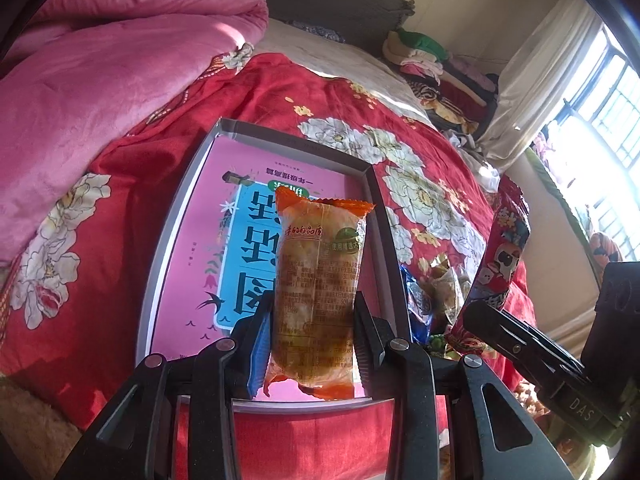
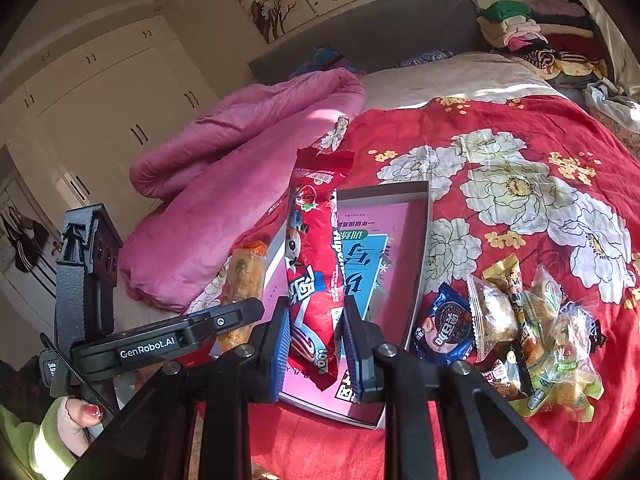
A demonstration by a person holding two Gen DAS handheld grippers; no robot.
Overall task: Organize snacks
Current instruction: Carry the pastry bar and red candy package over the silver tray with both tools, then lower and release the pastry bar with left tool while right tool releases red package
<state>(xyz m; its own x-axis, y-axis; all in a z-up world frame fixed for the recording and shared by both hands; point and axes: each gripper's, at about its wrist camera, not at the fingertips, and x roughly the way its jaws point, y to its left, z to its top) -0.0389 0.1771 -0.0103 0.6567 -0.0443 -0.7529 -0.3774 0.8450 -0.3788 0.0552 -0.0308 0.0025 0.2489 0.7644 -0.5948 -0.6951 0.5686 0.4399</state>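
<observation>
My left gripper is shut on an orange-ended clear snack packet and holds it over the open box with a pink printed bottom. My right gripper is shut on a tall red snack bag and holds it upright over the same box. The red bag also shows at the right of the left wrist view. The orange packet also shows at the left of the right wrist view. A pile of loose snacks lies on the bedspread right of the box.
The box lies on a red flowered bedspread. A pink quilt is bunched to the left. Folded clothes are stacked by the headboard. A blue cookie packet lies beside the box's right wall. A window is on the right.
</observation>
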